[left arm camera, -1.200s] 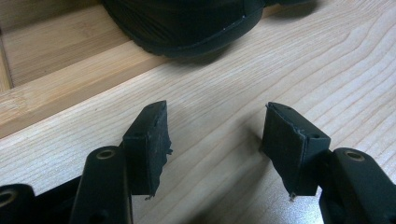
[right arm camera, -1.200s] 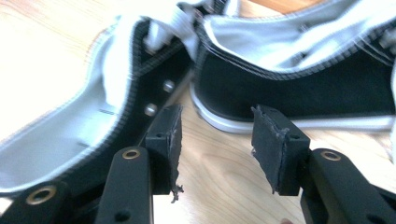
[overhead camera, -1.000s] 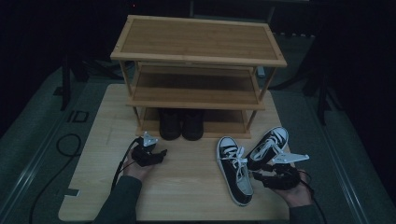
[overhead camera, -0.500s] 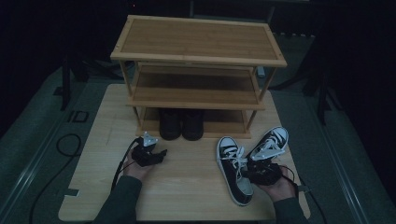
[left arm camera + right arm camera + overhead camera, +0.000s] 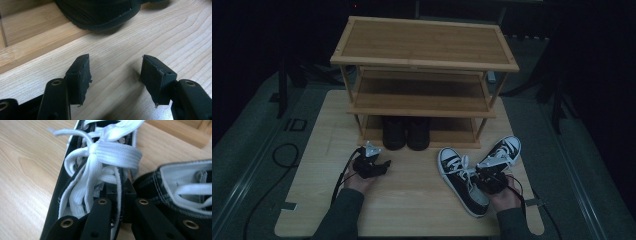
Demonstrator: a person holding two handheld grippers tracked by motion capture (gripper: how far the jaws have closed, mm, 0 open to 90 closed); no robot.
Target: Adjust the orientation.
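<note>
With its jaws just closed, right claw (image 5: 490, 176) pinches the collar of the black canvas sneaker with white laces (image 5: 462, 180), long axis running ahead toward the rack. Left claw (image 5: 379, 166) idles open, farther off.

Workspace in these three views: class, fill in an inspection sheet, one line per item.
Surface: pale wooden table, bare between the hands.
Job's things: two black-and-white sneakers side by side, laces tied.
Clutter: three-tier wooden rack; dark shoes on its bottom shelf.
Grippers: right gripper has just closed its fingers on the nearer sneaker's side wall; left gripper open above bare wood.
Cables: one trails from each gripper; a black cable lies on the floor.
Surroundings: dark; grey floor.
</note>
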